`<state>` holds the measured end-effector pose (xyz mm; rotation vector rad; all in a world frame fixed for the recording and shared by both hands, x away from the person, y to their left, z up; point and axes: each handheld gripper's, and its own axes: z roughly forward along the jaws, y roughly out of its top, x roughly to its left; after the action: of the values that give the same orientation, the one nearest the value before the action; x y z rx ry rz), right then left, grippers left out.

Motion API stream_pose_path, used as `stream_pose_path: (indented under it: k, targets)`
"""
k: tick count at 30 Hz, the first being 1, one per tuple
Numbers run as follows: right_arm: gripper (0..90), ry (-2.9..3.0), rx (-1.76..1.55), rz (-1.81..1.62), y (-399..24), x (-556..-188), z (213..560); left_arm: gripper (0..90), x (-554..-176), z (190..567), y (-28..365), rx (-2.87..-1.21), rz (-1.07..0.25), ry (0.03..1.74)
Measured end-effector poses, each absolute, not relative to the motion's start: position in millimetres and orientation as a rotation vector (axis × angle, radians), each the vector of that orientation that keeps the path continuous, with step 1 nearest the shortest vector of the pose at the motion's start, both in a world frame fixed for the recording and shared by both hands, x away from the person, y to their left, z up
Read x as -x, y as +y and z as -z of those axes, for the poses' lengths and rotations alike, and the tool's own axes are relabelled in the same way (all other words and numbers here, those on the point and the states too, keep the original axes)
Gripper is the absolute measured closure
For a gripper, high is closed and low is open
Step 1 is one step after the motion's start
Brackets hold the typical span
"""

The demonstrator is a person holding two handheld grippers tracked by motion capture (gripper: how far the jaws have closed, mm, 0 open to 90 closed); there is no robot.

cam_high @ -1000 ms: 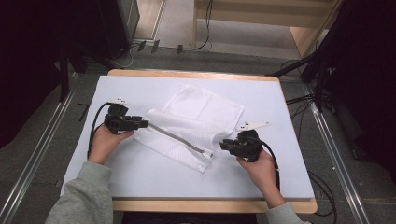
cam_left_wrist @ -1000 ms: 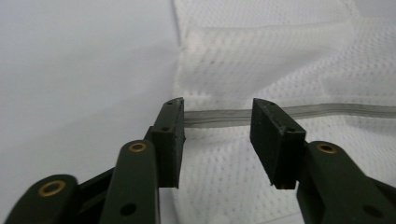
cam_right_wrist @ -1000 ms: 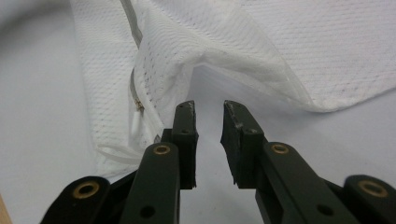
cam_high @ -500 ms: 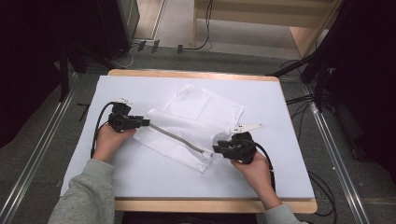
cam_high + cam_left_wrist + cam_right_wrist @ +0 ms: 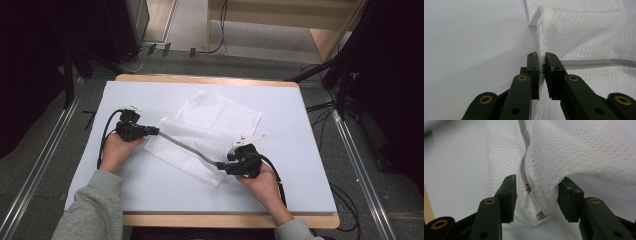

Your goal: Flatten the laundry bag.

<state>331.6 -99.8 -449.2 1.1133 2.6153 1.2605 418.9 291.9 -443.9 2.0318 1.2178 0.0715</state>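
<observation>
A white mesh bag [image 5: 192,134] with a grey zipper [image 5: 186,145] lies flat in the middle of the table. My left gripper [image 5: 156,131] is at its left end. Its jaws have just been closing and now pinch the bag's edge [image 5: 541,45] beside the zipper [image 5: 596,63]; the gripper [image 5: 542,58] is shut on it. My right gripper [image 5: 220,165] is at the bag's near right end. Its jaws have just been opening and stand apart [image 5: 537,185] around the bunched corner [image 5: 541,202], where the zipper's metal stop [image 5: 527,186] shows.
A white sheet [image 5: 150,190] covers the table, with a wooden edge [image 5: 225,220] at the front. Another flat white mesh piece [image 5: 225,111] lies behind and partly under the bag. Cables [image 5: 106,137] trail from both grippers. Rails and dark stands flank the table.
The right gripper slid left to the bag's end, and its jaws spread around the corner. The left gripper stayed put while its jaws shut on the bag's edge.
</observation>
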Motion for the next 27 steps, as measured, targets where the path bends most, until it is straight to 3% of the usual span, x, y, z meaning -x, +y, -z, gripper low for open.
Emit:
stream_pose_path:
  k: [9, 13, 15, 27]
  targets:
    - [57.5, 2.593, -1.142, -1.289, -109, -327, 444, 84.4, -415, 438, 296, -2.023, -0.061, 1.208]
    - [79.3, 2.631, -1.165, -1.227, -100, -329, 450, 84.4, -411, 438, 297, -2.026, -0.043, 1.213]
    - [84.9, 2.660, -1.187, -1.227, -99, -327, 450, 84.3, -408, 437, 299, -2.027, -0.018, 1.216]
    - [83.2, 2.722, -1.151, -1.238, -98, -302, 445, 83.7, -378, 427, 308, -2.063, 0.040, 1.186]
